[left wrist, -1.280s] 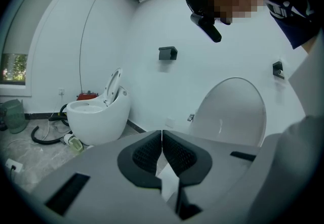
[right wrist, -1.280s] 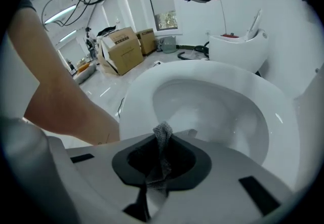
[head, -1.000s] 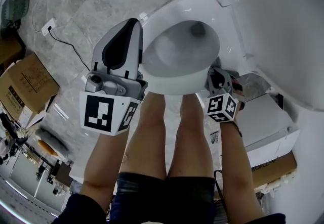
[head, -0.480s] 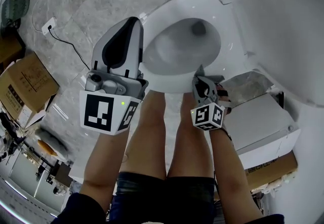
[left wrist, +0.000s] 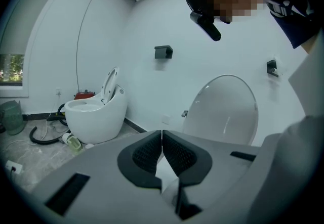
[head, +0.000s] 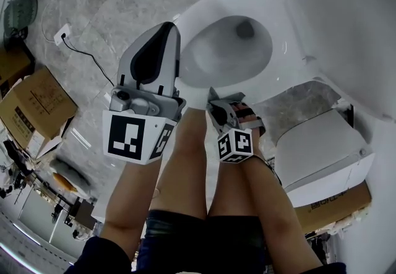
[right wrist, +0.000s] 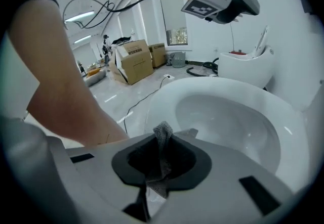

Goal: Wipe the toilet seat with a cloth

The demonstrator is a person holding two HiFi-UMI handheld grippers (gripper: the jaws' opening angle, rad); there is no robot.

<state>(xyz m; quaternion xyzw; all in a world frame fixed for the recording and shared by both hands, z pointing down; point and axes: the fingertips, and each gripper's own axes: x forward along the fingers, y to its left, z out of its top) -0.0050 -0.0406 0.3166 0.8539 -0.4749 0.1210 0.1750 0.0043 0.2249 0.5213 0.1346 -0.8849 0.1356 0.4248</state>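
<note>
The wiping looks to be at its start: the right claw (head: 214, 98) is at the near front edge of the toilet seat (head: 197, 18), with most of the ring apparently yet to be covered. The next move calls for pressing the cloth (right wrist: 162, 136) flat onto the rim and drawing it around the ring, with the pressure kept off the bowl (head: 226, 50). In the right gripper view the right claw (right wrist: 163, 141) is closed tight on the grey cloth, a small tuft of which pokes up past the jaw tips; whether that tuft actually touches the seat cannot be told from here. The left claw (left wrist: 162, 139) has its jaws pressed together on nothing and hangs beside the toilet's left flank, pointed towards the raised lid (left wrist: 223, 109).
</note>
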